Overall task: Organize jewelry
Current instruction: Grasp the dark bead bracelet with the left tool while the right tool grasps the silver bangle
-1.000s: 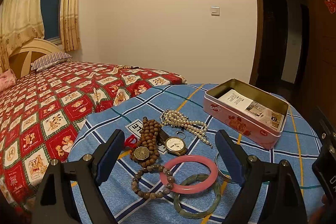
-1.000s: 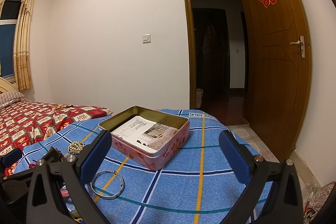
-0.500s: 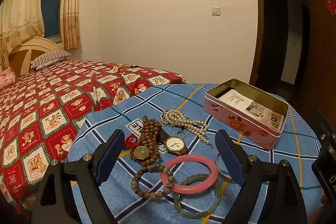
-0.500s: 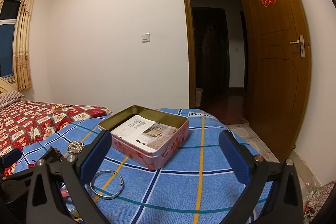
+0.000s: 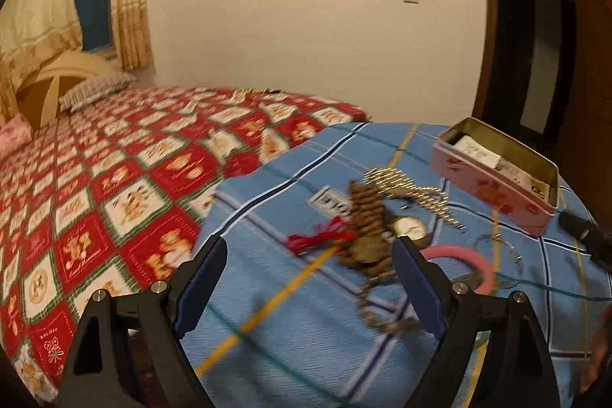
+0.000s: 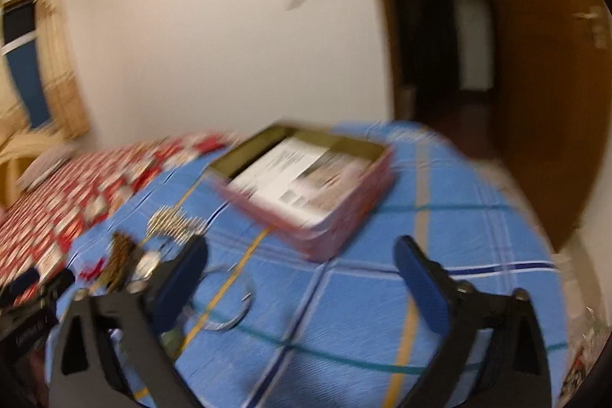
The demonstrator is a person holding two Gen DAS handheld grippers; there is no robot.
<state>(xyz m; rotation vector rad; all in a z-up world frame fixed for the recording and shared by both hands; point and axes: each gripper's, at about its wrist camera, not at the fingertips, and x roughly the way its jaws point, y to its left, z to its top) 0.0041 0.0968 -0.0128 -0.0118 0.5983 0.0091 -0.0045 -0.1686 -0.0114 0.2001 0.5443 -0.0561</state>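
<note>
A bed point(image 5: 114, 178) in a red patterned quilt fills the left; butted against it is the desk point(image 5: 267, 293) under a blue plaid cloth. Near its far right edge sits the open pink tin point(image 6: 310, 186), likely the jewelry's destination. The jewelry point(image 5: 378, 228) lies heaped mid-desk, within reach. The left gripper point(image 5: 310, 289) and right gripper point(image 6: 302, 285) hover above, fingers spread, holding nothing.
</note>
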